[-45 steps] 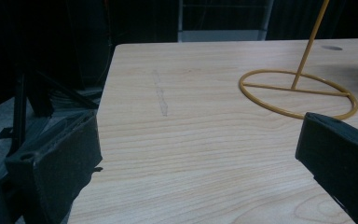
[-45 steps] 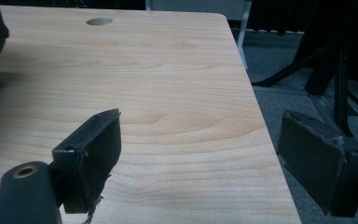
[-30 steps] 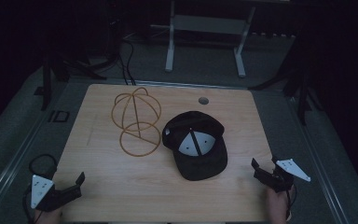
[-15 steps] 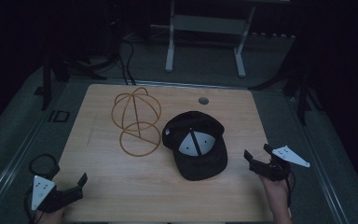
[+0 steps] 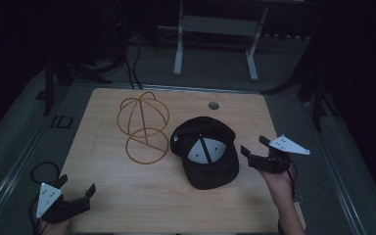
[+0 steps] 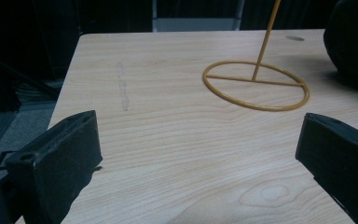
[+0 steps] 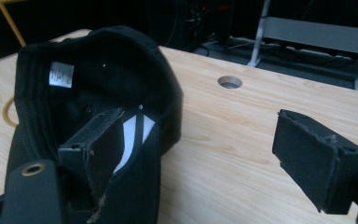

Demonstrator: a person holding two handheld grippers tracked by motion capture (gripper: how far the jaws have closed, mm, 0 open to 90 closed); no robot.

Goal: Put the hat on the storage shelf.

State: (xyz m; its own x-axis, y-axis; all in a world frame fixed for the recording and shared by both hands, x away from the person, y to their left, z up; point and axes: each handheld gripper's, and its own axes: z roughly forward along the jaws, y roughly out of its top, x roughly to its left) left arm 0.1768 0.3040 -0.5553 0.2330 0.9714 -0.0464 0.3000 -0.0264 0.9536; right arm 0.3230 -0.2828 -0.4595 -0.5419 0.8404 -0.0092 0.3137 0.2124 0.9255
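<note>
Two grippers framed the pale wooden table (image 5: 127, 205), and your choice of hand turned on the black baseball cap (image 5: 206, 152). It lay upside down right of centre, crown toward the far edge, brim pointing back at you, so its long axis ran away from you. The yellow wire hat stand (image 5: 144, 128) stood just left of it. Your right gripper (image 5: 254, 150) hovered just beside the cap's right edge, jaws spread and empty. Your left gripper (image 5: 76, 189) sat well apart at the near-left corner, likewise spread wide, holding nothing.
</note>
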